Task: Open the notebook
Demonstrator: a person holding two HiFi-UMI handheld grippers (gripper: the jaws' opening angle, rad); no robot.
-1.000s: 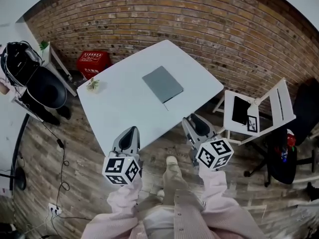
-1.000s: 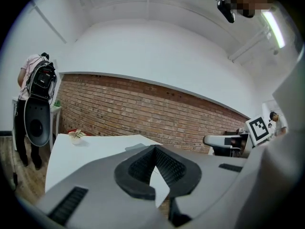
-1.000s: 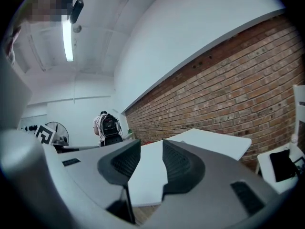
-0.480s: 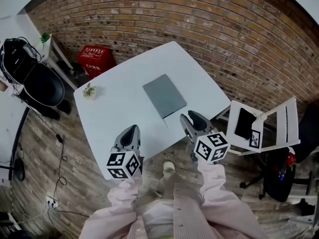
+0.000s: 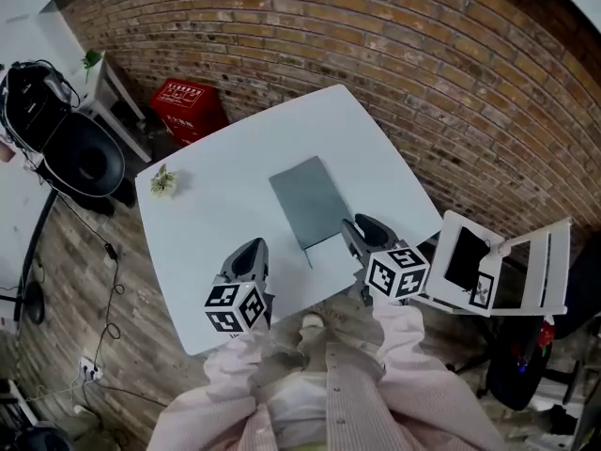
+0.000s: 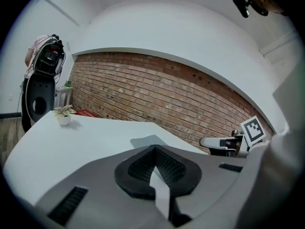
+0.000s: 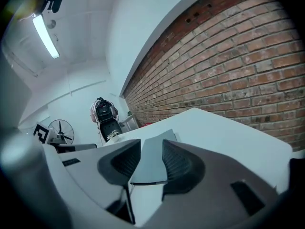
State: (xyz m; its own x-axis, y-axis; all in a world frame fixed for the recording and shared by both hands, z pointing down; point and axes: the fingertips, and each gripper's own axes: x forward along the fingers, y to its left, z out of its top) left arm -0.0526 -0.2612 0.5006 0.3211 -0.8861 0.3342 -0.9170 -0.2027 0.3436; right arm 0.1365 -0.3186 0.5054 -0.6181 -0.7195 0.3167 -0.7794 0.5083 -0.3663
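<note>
On the table, closed grey notebook, potted plant; left gripper fingers clenched, right gripper fingers released.

one notebook, two grippers, one plant

Pale pink sleeves cover both arms. The left claw and right claw are grey, each bearing a white cube with black square markers.
</note>
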